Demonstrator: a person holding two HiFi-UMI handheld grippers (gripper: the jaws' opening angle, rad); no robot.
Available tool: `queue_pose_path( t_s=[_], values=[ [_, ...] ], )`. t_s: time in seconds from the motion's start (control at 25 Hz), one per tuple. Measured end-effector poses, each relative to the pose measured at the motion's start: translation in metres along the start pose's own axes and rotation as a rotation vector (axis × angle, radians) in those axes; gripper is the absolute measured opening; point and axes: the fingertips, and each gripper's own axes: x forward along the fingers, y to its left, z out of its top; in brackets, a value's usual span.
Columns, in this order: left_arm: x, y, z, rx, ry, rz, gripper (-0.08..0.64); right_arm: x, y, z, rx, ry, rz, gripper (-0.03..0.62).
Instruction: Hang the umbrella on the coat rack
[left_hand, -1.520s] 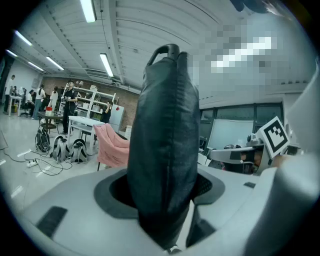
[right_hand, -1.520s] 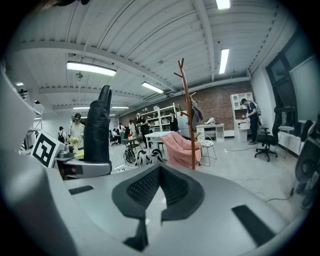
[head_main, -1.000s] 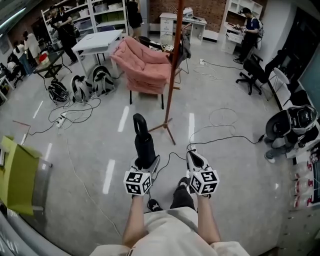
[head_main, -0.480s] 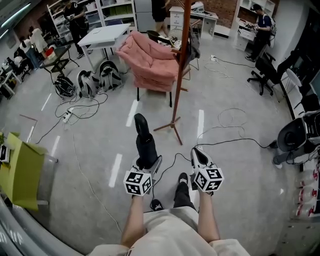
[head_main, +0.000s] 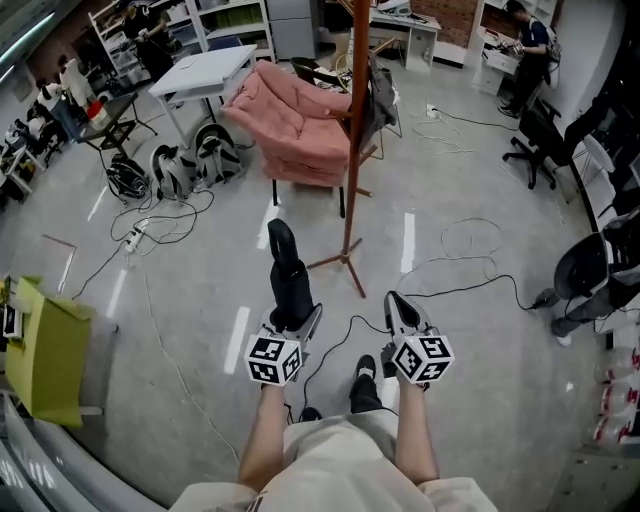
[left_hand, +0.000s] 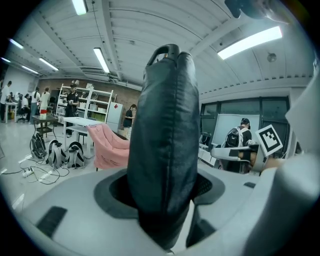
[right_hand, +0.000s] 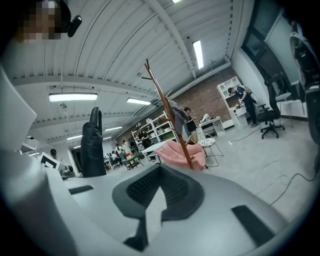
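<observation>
Coat rack (head_main: 352, 150) nearer than before, left claw (head_main: 296, 320) clenched on umbrella (head_main: 288, 278), right claw (head_main: 395, 303) closed, empty.

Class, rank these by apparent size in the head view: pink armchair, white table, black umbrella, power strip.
1. pink armchair
2. black umbrella and white table: about alike; the umbrella is nearer, so unranked
3. power strip
</observation>
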Motion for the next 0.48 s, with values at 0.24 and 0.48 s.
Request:
queue_pose_path(
  t_s=[0.24,0.48],
  values=[
    [0.047,0.006,0.013,-0.038,-0.014,0.011,0.279,0.023,-0.044,0.022,-0.066,0.039,0.0,0.003],
    [0.081,0.012,0.034,-0.038,-0.019,0.086,0.279,0.049,-0.065,0.048,-0.05,0.045,0.115,0.003]
  ],
)
